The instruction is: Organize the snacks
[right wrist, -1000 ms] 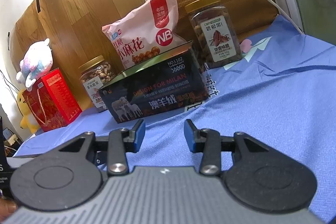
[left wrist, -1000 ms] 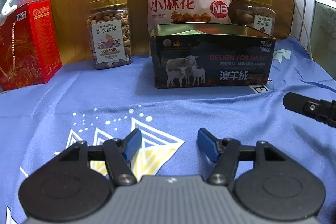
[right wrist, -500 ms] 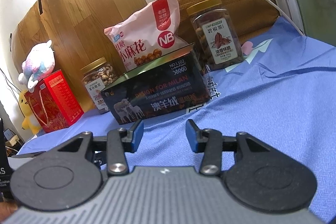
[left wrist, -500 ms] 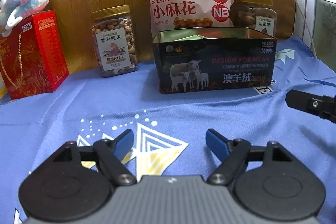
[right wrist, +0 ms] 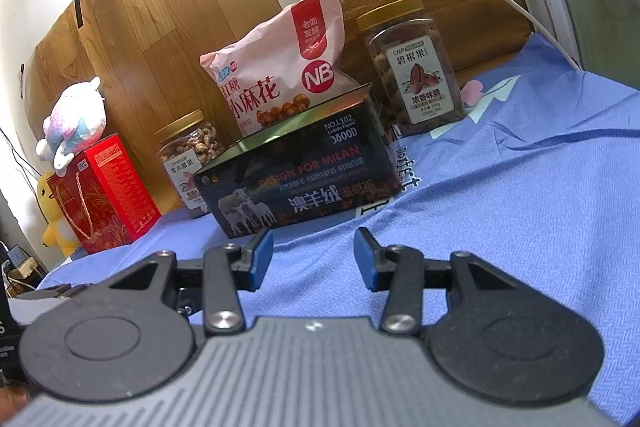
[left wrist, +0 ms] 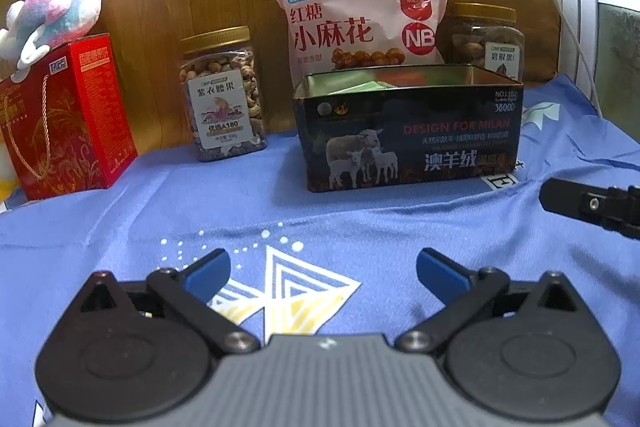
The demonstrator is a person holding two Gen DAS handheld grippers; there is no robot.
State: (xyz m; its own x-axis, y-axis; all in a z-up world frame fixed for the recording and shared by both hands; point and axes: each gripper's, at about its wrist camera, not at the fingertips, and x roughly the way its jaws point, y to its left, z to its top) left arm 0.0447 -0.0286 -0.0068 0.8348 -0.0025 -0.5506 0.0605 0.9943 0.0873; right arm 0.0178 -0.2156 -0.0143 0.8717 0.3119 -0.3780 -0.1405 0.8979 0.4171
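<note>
Blue patterned cloth [left wrist: 360, 227] below, left gripper [left wrist: 320, 273] just spread wide and empty, right gripper [right wrist: 314, 257] half-open, empty; soft, crinkly pink snack bag [left wrist: 356, 15], likely light, best pinched at top seam.

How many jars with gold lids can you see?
2. One jar of cashews stands left of the dark tin, beside the red box. The other jar stands behind the tin's right end, next to the pink bag.
</note>
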